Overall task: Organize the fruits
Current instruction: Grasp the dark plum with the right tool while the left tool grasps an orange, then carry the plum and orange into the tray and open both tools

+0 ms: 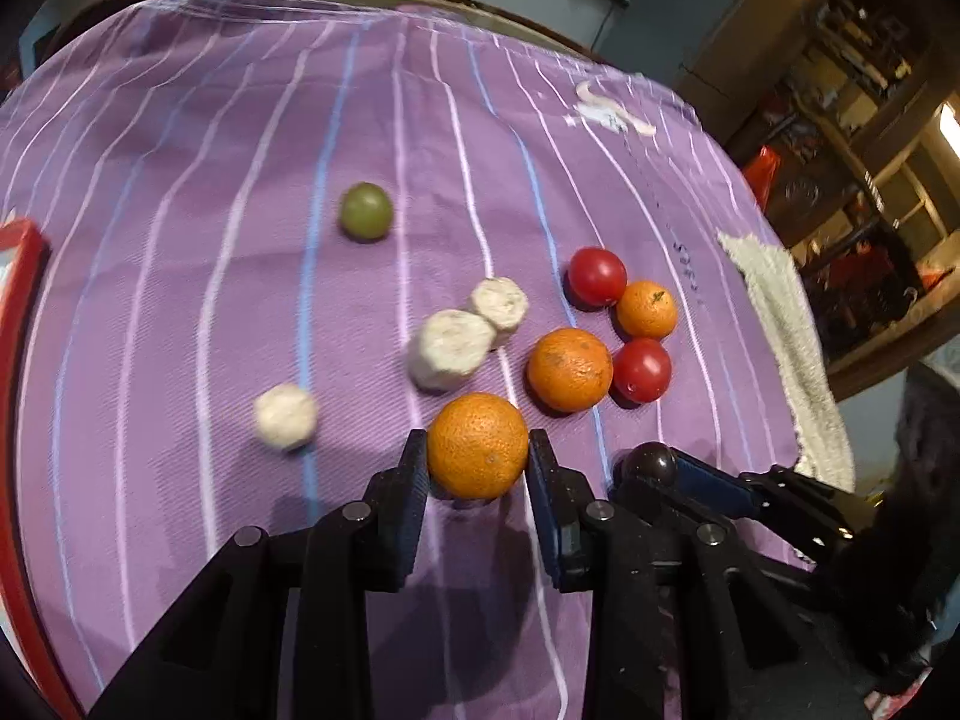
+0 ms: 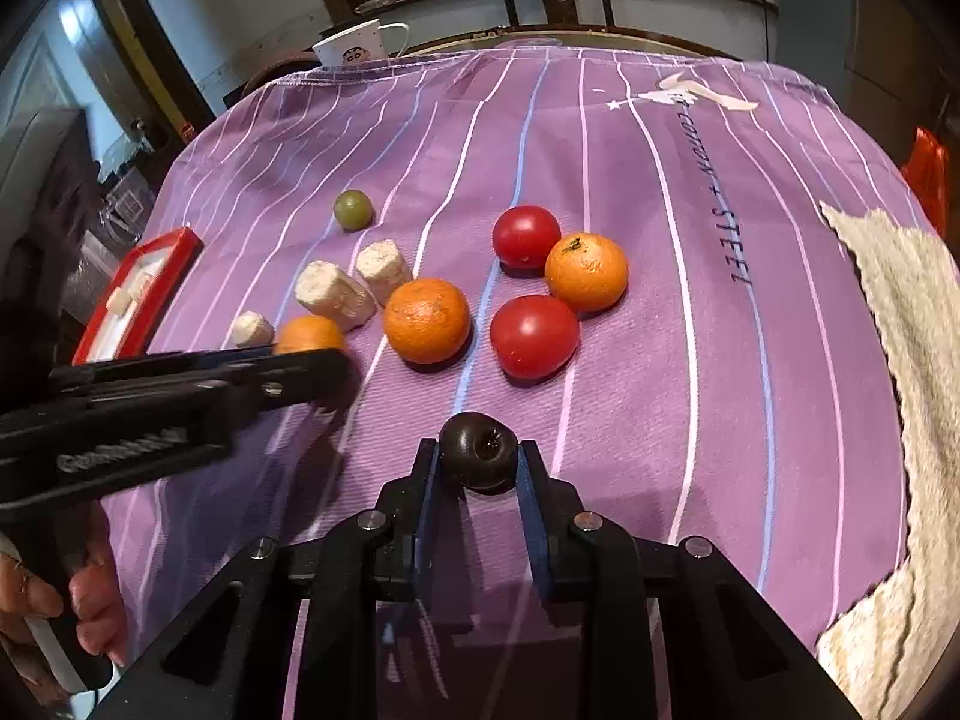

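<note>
My left gripper [image 1: 478,450] is shut on an orange [image 1: 478,445] just above the purple striped cloth [image 1: 180,240]; the same orange [image 2: 309,334] peeks over the left gripper in the right wrist view. My right gripper [image 2: 478,459] is shut on a dark plum [image 2: 478,459], also seen in the left wrist view [image 1: 651,463]. On the cloth lie two more oranges [image 2: 427,320] [image 2: 586,271], two red tomatoes [image 2: 526,236] [image 2: 534,336], a green fruit [image 2: 353,210] and three white peeled pieces [image 2: 333,294] [image 2: 384,267] [image 2: 251,329].
A red-rimmed tray [image 2: 180,258] sits at the cloth's left edge. A beige towel [image 2: 906,312] lies on the right. A white mug [image 2: 354,48] stands at the far edge. A hand [image 2: 90,600] holds the left gripper's handle.
</note>
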Motion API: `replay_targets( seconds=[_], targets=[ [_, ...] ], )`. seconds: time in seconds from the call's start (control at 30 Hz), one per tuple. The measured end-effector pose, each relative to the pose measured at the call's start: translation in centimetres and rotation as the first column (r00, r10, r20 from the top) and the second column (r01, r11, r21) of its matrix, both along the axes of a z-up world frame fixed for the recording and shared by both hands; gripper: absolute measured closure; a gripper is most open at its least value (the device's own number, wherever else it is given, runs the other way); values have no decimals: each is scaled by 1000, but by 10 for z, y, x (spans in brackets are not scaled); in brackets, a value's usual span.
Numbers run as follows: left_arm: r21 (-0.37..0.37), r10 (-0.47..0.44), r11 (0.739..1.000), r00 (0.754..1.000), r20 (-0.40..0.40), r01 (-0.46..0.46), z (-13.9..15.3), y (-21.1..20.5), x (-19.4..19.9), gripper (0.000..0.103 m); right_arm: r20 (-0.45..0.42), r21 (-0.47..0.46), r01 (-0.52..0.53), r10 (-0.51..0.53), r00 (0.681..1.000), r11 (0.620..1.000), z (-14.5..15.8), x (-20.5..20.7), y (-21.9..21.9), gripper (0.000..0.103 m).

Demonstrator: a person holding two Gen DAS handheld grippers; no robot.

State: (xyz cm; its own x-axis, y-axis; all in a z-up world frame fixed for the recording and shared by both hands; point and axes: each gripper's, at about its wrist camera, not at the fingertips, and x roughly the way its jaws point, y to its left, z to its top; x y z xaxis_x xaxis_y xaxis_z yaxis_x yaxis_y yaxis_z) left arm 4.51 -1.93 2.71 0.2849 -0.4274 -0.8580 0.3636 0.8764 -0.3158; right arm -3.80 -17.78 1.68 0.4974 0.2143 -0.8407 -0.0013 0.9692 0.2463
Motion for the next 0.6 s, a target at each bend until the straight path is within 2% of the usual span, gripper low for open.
replay_targets(
  seconds=[0.17, 0.3, 0.4, 0.6],
  targets=[
    [-54, 80, 995, 997, 11, -80, 18, 45, -4, 72, 10, 11, 10, -10, 1000, 1000, 11, -2, 14, 76],
    [-61, 164, 985, 986, 31, -162, 30, 96, -4, 72, 25, 22, -5, 4, 1000, 1000, 25, 0, 38, 76],
    [-42, 241, 970, 969, 50, -239, 37, 143, -4, 72, 37, 35, -39, 38, 999, 999, 34, 6, 67, 76],
    [2, 406, 914, 912, 56, -407, 40, 252, -5, 72, 68, 73, -167, 162, 984, 983, 54, 25, 156, 76]
  ],
)
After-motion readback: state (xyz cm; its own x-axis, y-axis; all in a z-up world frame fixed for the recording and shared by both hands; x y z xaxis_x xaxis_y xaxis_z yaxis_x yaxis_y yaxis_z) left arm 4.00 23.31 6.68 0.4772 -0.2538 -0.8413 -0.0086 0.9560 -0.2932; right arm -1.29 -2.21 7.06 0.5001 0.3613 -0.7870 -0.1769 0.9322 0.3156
